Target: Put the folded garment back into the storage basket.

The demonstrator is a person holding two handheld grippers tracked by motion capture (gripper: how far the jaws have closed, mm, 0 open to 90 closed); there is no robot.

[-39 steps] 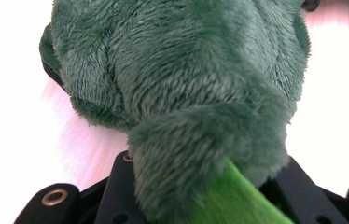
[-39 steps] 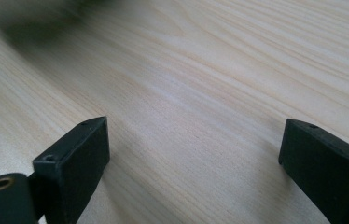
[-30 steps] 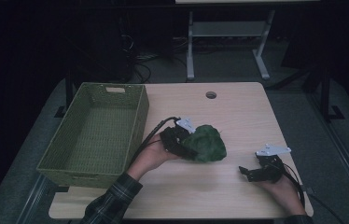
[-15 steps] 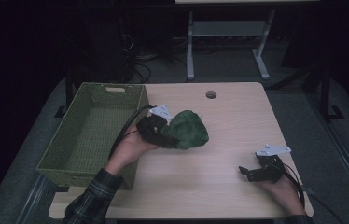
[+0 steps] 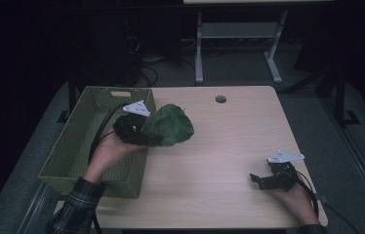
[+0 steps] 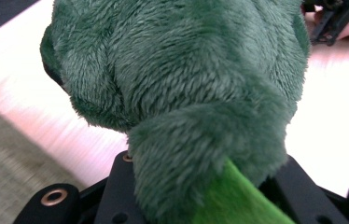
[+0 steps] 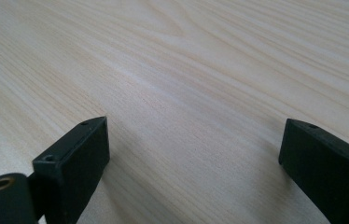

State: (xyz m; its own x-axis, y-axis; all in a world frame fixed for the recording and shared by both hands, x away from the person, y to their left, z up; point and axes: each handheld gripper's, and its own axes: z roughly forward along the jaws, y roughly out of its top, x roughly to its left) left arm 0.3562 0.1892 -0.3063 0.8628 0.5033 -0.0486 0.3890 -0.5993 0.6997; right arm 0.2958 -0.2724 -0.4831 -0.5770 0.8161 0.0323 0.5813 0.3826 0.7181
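A dark green plush toy (image 5: 171,126) hangs in the air over the left part of the wooden table (image 5: 229,141), right beside the basket's right rim. My left gripper (image 5: 146,134) is shut on it, and in the left gripper view a limb of the plush toy (image 6: 177,84) is squeezed between the black jaws. An olive woven basket (image 5: 73,141) stands at the table's left side, partly under my left hand. Near the front right edge my right gripper (image 5: 258,179) rests low on the wood; its jaws stand wide apart in the right gripper view (image 7: 193,149) with nothing between them.
A round cable hole (image 5: 220,99) sits near the table's far edge. A grey metal stand (image 5: 239,34) and cables lie on the dark floor behind. The other hand and its gripper (image 6: 331,18) show at the top right of the left gripper view.
My left gripper has carried the plush toy up and to the left, from the table's middle to the basket's right rim. The right gripper has stayed in place.
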